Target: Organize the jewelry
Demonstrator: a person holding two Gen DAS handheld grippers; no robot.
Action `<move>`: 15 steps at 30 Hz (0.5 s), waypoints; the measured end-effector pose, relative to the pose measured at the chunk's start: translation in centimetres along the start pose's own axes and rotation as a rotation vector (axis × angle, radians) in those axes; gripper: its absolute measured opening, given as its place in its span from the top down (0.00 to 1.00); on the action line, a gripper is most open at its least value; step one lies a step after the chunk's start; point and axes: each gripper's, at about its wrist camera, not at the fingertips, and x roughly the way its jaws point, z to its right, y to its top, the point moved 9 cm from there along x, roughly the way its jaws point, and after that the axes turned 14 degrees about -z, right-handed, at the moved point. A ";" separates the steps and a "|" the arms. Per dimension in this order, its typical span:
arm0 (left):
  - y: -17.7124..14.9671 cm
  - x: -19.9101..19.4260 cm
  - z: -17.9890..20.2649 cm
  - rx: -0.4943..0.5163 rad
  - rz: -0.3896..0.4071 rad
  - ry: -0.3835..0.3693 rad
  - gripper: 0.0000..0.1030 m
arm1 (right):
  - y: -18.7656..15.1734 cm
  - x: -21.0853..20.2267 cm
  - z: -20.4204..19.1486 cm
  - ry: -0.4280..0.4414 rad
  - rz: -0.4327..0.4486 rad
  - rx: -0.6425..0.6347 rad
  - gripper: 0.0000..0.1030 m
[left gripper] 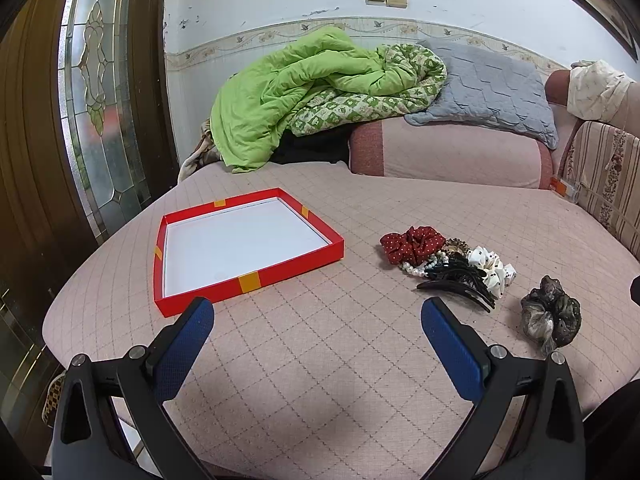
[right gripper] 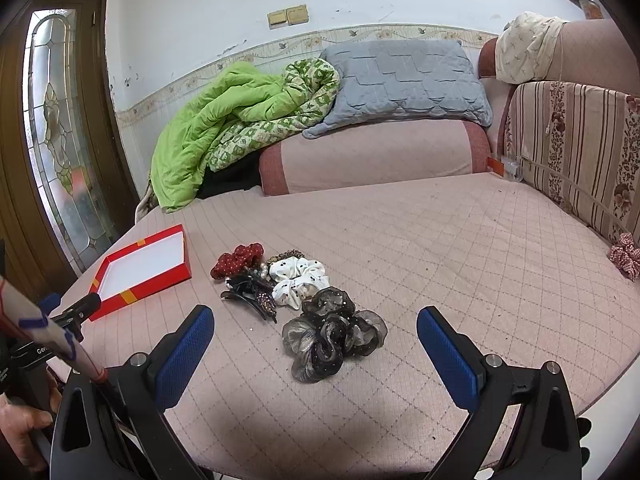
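Distance is deciding your next move: the dark sheer scrunchie [right gripper: 334,334] is lying straight ahead of your right gripper [right gripper: 316,334], between the lines of its two blue fingers [right gripper: 185,354] but a little beyond their tips, nothing touching it yet. Both fingers are standing spread wide and holding nothing. Your left gripper [left gripper: 318,330] is likewise hanging open and empty over bare bed cover [left gripper: 320,360], with the red tray [left gripper: 240,284] lying just ahead and to its left, and the scrunchie well off to its right, so the right hand is sitting nearer to the piece and the left nearer to the tray. The scrunchie is sprawling wider than deep across the right view, so its long axis is running roughly from finger to finger; I judge a pinch across the bunched middle would be taking it best. Counting what is waiting: one tray, white inside and holding nothing; one dark sheer scrunchie by itself; behind it a touching cluster with one red dotted scrunchie [right gripper: 237,260], one white dotted scrunchie [right gripper: 298,282], one string of pearl beads [left gripper: 416,267], one brownish band half hidden at the back, and black hair clips [right gripper: 250,292], which I am making out as two but cannot separate surely. One more checked pink scrunchie [right gripper: 626,255] is lying well apart at the bed's far right edge.
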 end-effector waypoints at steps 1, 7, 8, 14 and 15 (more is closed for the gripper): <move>0.0 0.0 0.0 -0.001 0.001 0.000 0.00 | 0.0 0.0 0.0 0.000 -0.001 0.000 0.00; -0.2 0.0 0.1 -0.004 0.000 0.000 0.00 | -0.1 0.1 0.0 -0.002 -0.004 -0.004 0.00; -0.2 0.0 0.1 -0.004 -0.001 0.000 0.00 | -0.3 0.3 0.0 -0.002 -0.005 -0.005 0.00; -0.2 0.0 0.1 -0.005 -0.001 0.000 0.00 | -0.6 0.5 -0.1 -0.002 -0.017 -0.011 0.00; -0.2 0.1 0.1 -0.006 -0.003 0.001 0.00 | -0.5 0.5 -0.1 -0.001 -0.020 -0.013 0.00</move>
